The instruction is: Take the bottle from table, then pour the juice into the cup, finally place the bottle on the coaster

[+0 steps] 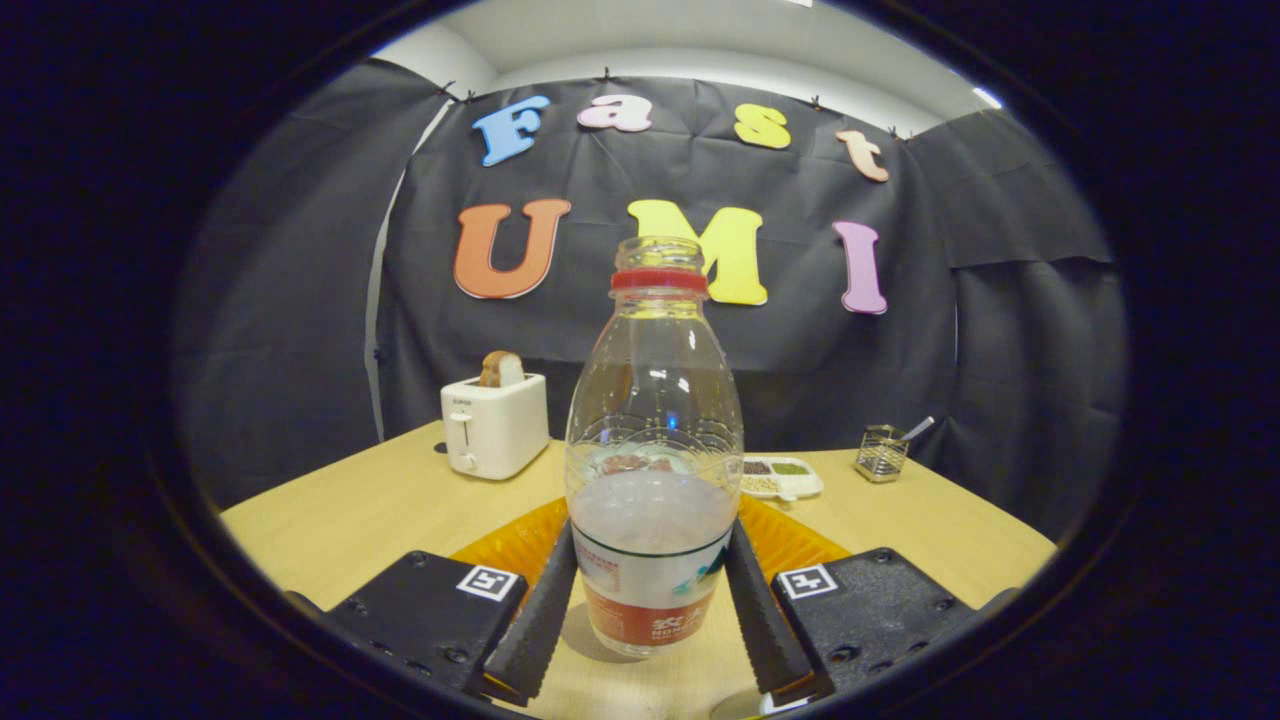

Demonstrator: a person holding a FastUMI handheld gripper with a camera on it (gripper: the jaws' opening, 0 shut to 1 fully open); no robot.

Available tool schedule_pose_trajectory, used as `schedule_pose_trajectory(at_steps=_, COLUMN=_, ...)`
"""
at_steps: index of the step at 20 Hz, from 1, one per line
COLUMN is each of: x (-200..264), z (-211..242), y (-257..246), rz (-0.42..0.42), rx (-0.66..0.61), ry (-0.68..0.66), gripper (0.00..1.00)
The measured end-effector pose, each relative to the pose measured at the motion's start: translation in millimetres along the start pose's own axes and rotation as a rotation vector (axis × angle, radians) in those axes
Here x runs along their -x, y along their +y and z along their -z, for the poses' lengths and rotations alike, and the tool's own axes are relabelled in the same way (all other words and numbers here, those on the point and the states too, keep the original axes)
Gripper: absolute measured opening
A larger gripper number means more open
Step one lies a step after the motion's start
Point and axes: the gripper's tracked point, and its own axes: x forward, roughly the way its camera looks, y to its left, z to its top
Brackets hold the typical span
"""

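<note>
A clear plastic bottle [652,440] stands upright between my fingers, uncapped, with a red ring at its neck and pale cloudy liquid filling its lower half. My gripper [652,540] is shut on the bottle, and both fingers [545,610] press against its labelled lower part. Its base shows just above the wooden table [350,520], with a shadow under it; I cannot tell whether it touches. An orange ribbed coaster [500,548] lies directly behind the bottle and shows on both sides of it.
A white toaster [493,425] with a slice of bread in it stands at the back left. A white divided dish [783,477] sits beyond the bottle. A wire holder [882,452] with a utensil stands at the back right.
</note>
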Motion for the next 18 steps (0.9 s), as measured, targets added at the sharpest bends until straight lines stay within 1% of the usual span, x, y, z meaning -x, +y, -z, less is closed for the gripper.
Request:
schedule_pose_trajectory(at_steps=1, x=-8, z=10, y=0, rz=0.003, rx=0.011, ry=0.009, gripper=0.8)
schedule_pose_trajectory(at_steps=3, x=-20, z=21, y=0, rz=0.003, rx=-0.008, ry=0.014, gripper=0.8)
schedule_pose_trajectory(at_steps=6, x=-37, z=37, y=3, rz=-0.009, rx=-0.092, ry=0.015, gripper=0.8)
schedule_pose_trajectory(at_steps=9, x=-41, z=52, y=8, rz=-0.024, rx=-0.158, ry=0.037, gripper=0.8)
schedule_pose_trajectory(at_steps=11, x=-41, z=55, y=12, rz=-0.028, rx=-0.162, ry=0.038, gripper=0.81)
schedule_pose_trajectory(at_steps=13, x=-39, z=62, y=11, rz=-0.012, rx=-0.131, ry=0.054, gripper=0.82)
schedule_pose_trajectory(at_steps=15, x=-36, z=59, y=18, rz=-0.031, rx=-0.131, ry=0.04, gripper=0.83)
schedule_pose_trajectory(at_steps=17, x=-33, z=60, y=19, rz=-0.039, rx=-0.137, ry=0.051, gripper=0.94)
schedule_pose_trajectory(at_steps=18, x=-31, z=59, y=17, rz=-0.031, rx=-0.128, ry=0.059, gripper=0.98)
